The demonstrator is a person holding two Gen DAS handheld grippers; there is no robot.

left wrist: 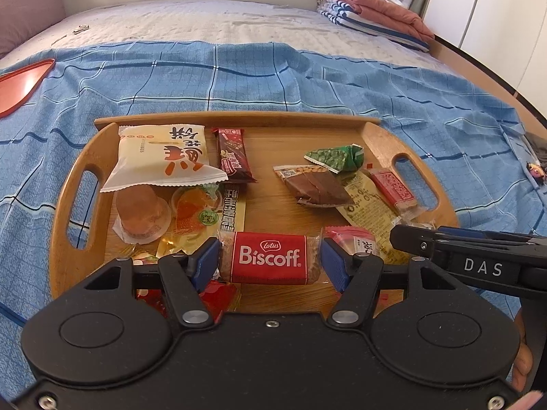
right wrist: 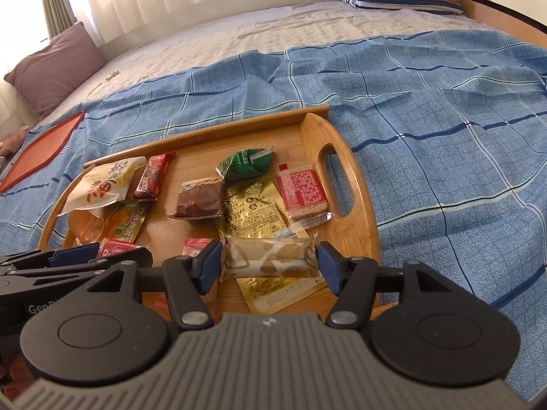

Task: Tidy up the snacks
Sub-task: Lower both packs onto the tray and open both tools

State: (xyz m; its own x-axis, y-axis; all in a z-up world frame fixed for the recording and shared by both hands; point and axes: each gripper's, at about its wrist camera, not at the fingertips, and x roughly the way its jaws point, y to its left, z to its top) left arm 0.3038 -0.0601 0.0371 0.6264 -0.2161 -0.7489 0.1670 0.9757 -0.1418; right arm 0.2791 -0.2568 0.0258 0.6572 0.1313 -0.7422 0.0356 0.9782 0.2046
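Left-wrist view only: the full red face of the Biscoff biscuit (left wrist: 270, 258), white lettering readable, sitting low in the centre of the frame; a person's fingertips (left wrist: 522, 358) at the lower right edge.
Right-wrist view only: the cream-and-brown wafer pack (right wrist: 270, 259), clear wrapper, low centre; the purple pillow (right wrist: 58, 68) whole at the upper left.
Left gripper (left wrist: 270, 259): blue pads press both crimped ends of the Biscoff biscuit, clamped on it, above the near edge of the wooden tray (left wrist: 239, 119).
Right gripper (right wrist: 270, 261): blue pads sit at the two ends of the wafer pack and look to be touching the wrapper; I cannot tell for sure whether they grip it. It hangs over a gold foil packet (right wrist: 254, 212).
Each gripper in the other's view: the right one enters from the right edge, lettered DAS; the left one enters from the lower left.
Snacks on the tray: a white pastry bag (left wrist: 164, 157) upper left, a dark red bar (left wrist: 234, 153) beside it, a jelly cup (left wrist: 142, 213) below, a brown cake slice (left wrist: 318, 188) mid-right, a green pouch (left wrist: 336, 157) above it, a red-labelled cracker pack (left wrist: 393, 188) by the right handle.
Tray's place: on a blue checked sheet (left wrist: 307, 78) spread across the bed.
Farther off: an orange tray (left wrist: 20, 82) at the left edge, folded laundry (left wrist: 369, 13) upper right.
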